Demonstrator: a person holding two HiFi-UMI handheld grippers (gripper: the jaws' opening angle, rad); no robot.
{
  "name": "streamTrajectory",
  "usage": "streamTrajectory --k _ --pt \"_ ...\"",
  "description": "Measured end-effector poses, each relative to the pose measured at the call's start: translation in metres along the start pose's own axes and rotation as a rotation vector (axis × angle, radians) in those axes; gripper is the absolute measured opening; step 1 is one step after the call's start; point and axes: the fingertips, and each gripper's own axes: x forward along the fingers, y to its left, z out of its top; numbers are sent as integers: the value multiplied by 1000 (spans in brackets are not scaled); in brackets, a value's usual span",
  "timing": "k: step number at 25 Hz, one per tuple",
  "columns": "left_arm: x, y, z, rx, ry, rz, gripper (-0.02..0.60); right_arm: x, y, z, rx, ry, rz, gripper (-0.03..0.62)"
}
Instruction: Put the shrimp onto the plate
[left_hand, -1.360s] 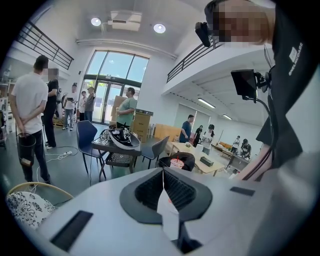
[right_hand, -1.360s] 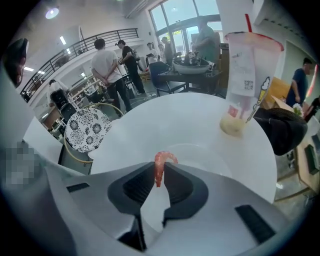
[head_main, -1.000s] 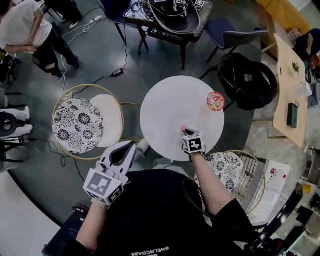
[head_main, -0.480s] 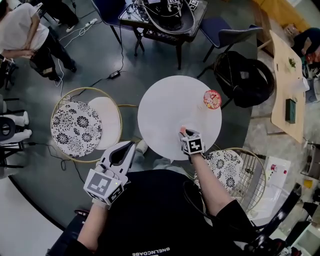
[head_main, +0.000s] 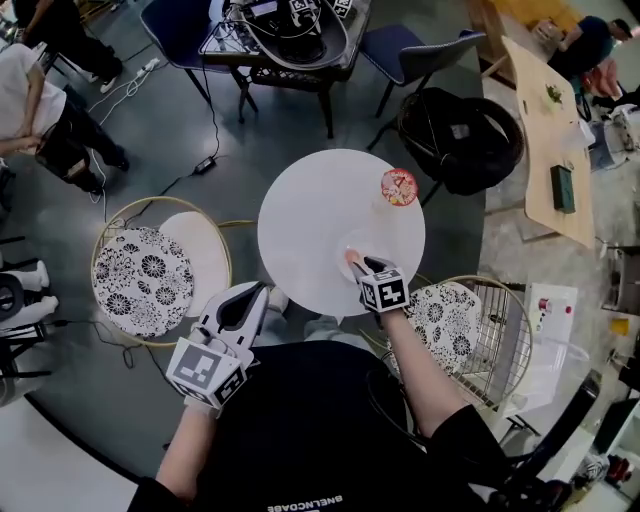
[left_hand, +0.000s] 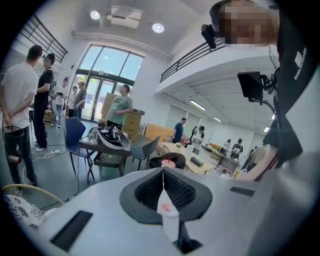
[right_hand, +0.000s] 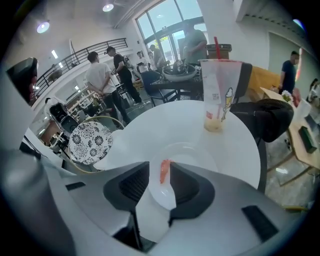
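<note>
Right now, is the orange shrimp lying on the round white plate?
Yes, the orange shrimp lies flat on the round white plate, inside its rim.

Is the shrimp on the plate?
Yes: the small orange shrimp lies on the white round plate; the right tool's jaws just opened off it.

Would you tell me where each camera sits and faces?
Head view: head-mounted, looking steeply down at the table; left gripper, right gripper, forearms show.
Left gripper view: on that gripper, looking across the room; shut jaws show.
Right gripper view: on that gripper, looking down at shrimp on plate; jaws, just opened, clear of it.
Shared: head and right gripper views show the cup.
</note>
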Motion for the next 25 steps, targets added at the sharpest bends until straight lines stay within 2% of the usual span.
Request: streamTrajectory --k 9,14,25 --pt "19 -13 4 28 16 -126 6 -50 8 10 107 -121 -13 127" --pt "32 -23 10 48 24 -206 6 -90 14 26 161 -220 -38 52" --pt "67 -65 18 78 54 -424 6 -186 36 60 215 -430 -102 16"
